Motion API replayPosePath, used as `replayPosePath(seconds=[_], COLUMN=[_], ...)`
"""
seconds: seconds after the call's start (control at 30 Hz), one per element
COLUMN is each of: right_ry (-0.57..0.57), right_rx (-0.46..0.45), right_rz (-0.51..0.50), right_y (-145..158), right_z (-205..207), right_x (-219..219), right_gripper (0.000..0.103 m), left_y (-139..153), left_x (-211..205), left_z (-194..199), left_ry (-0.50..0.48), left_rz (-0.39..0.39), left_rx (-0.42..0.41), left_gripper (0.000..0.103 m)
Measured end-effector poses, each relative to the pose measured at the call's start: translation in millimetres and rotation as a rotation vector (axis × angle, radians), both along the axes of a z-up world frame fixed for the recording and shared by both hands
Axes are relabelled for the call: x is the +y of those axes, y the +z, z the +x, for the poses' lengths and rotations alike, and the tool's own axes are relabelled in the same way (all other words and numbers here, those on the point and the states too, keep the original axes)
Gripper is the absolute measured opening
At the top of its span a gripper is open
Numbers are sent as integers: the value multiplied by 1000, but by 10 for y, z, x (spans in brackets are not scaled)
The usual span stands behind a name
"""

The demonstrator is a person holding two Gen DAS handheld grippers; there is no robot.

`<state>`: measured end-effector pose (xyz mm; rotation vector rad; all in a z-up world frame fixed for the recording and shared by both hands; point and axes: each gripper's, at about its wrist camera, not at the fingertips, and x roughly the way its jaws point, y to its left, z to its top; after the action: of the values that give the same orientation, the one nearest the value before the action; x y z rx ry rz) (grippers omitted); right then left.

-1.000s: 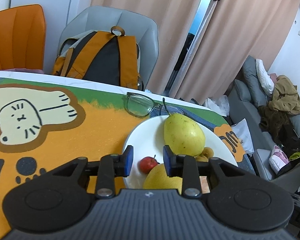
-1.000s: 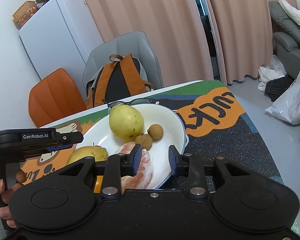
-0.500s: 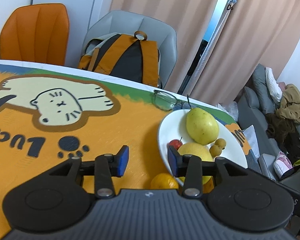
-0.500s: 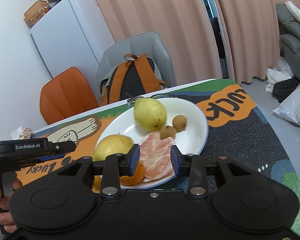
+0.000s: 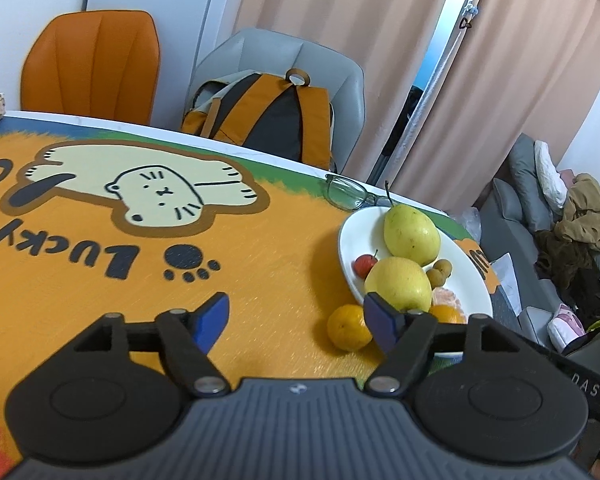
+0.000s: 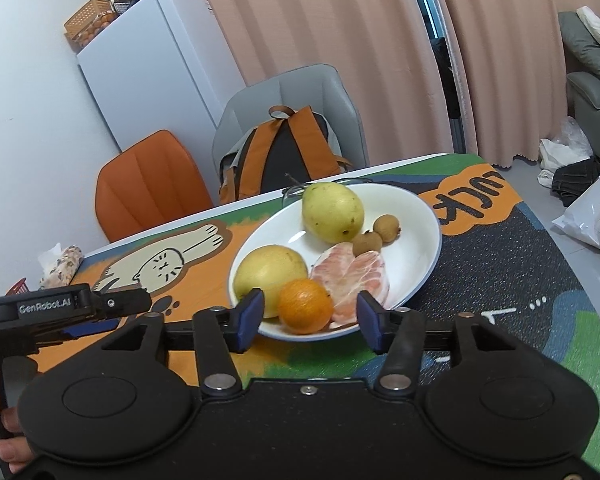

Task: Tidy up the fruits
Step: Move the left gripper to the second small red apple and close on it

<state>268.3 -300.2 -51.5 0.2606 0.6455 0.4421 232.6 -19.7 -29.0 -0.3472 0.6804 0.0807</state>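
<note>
My left gripper (image 5: 296, 320) and right gripper (image 6: 306, 322) have just opened their jaws wide, both empty; one small orange (image 5: 349, 327) sits just beside the plate (image 5: 346, 240), maybe touching it.

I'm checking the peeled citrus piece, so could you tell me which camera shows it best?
The right wrist view: the peeled citrus piece lies whole and unobstructed on the white plate. The left wrist view shows only a sliver behind a yellow fruit.
</note>
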Motion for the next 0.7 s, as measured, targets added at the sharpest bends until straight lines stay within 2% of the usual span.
replayPosePath(seconds=[0.1,0.53,0.7], right_ry=[10,66,89], right_rx=[0,17,14], right_rz=[3,-3,-21], right_y=[-8,-140,-150], right_z=[-48,-326,-418], right_x=[34,216,283], right_gripper=[60,65,76], left_y=[-34,-211,-274], left_x=[16,69,53], left_z=[-123,-571,-665], left_ry=[2,21,15], left_rz=[-6,-3,-7], left_rx=[0,2,6], left_gripper=[73,73,73])
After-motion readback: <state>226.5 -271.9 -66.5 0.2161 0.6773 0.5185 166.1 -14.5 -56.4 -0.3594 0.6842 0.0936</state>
